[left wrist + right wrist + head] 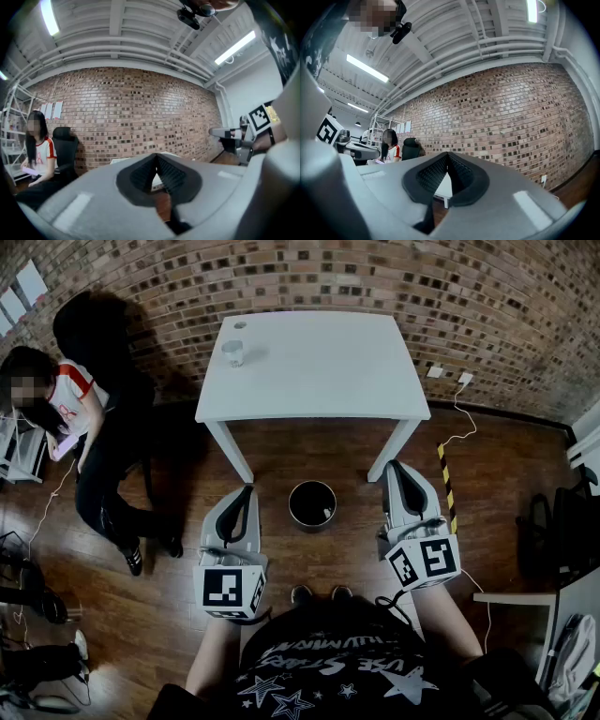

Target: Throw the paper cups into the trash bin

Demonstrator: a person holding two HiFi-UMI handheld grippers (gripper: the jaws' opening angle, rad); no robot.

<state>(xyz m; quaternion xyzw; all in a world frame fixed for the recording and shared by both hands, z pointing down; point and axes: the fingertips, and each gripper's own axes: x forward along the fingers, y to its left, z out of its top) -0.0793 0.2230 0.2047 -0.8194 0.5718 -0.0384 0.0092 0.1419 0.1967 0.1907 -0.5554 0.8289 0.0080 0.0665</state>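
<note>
We've got our left tool (246,493) at lower centre-left, jaws pressed together with nothing between them. Our right tool (398,468), at lower centre-right, is pinched tight too and empty. Between the two, on the wooden floor (337,451), stands the dark trash bin (312,484), with something pale lying inside. Higher in the frame, the white worktop (319,362) carries one paper cup (233,352), upright near its upper left corner, well apart from both tools.

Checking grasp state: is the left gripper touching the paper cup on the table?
Apart. Head view: left gripper hangs over the floor, well short of the paper cup on the table.
</note>
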